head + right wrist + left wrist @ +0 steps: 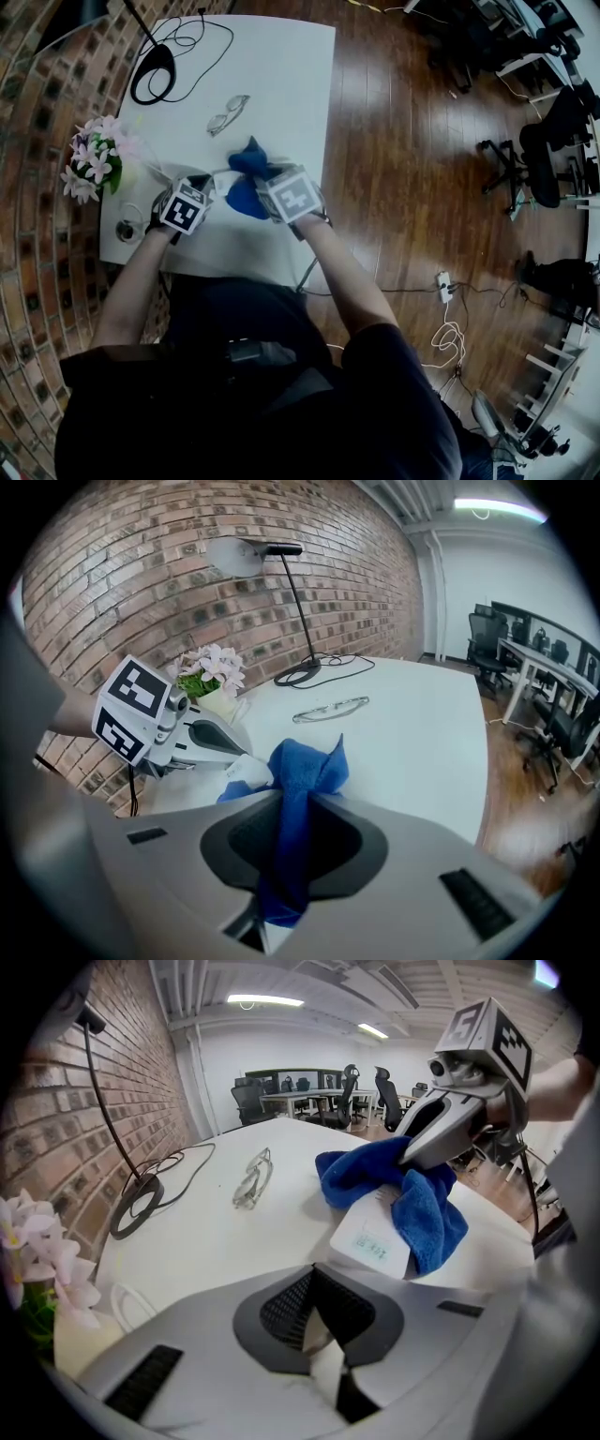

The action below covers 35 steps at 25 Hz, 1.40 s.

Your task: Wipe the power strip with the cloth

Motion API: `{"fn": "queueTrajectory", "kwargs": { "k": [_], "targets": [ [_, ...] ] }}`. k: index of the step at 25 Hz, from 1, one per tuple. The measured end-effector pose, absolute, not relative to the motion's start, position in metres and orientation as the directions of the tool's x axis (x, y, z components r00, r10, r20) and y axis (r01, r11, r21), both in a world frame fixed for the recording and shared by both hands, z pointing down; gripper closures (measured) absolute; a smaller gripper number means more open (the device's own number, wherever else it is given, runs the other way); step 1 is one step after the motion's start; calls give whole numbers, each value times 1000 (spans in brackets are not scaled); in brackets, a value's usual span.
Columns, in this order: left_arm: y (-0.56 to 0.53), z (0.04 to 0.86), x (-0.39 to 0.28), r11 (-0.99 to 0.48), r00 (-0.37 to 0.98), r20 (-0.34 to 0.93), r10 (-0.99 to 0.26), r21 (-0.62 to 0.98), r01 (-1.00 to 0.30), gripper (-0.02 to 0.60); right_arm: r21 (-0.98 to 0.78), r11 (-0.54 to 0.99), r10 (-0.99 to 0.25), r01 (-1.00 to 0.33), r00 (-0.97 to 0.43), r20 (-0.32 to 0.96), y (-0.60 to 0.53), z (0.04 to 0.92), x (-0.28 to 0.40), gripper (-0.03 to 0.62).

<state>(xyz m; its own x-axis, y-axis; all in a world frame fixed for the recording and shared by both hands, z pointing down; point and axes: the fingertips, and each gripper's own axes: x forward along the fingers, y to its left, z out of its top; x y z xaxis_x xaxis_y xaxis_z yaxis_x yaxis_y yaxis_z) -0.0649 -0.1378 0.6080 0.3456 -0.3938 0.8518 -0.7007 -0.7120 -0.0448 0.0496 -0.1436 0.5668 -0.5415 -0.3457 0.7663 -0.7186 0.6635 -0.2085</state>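
Right up close, soft fuzzy blue cloth (300, 766) squeezed in the right gripper (281, 874), jaws a little apart around it. Left gripper (319, 1333) jaws nearly shut, pinching a thin white bit of the smooth, flat, hard power strip (373, 1237), middle of the frame, half under cloth. Could slip out if rubbed too hard. Could bump the shiny glasses (228, 114) too.
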Motion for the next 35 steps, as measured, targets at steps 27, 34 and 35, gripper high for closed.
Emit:
{"fn": "queueTrajectory", "kwargs": {
  "k": [27, 34, 35],
  "targets": [
    [-146, 607, -78, -691, 294, 874, -385, -62, -720, 569, -175, 623, -379, -762, -489, 786, -153, 566, 95, 534],
    [-145, 609, -79, -691, 292, 877, -382, -62, -720, 569, -188, 610, -378, -770, -491, 785, -153, 568, 97, 534],
    [-146, 609, -79, -692, 293, 876, -384, -63, -720, 570, -189, 607, -379, -772, -490, 785, -153, 568, 98, 534]
  ]
}}
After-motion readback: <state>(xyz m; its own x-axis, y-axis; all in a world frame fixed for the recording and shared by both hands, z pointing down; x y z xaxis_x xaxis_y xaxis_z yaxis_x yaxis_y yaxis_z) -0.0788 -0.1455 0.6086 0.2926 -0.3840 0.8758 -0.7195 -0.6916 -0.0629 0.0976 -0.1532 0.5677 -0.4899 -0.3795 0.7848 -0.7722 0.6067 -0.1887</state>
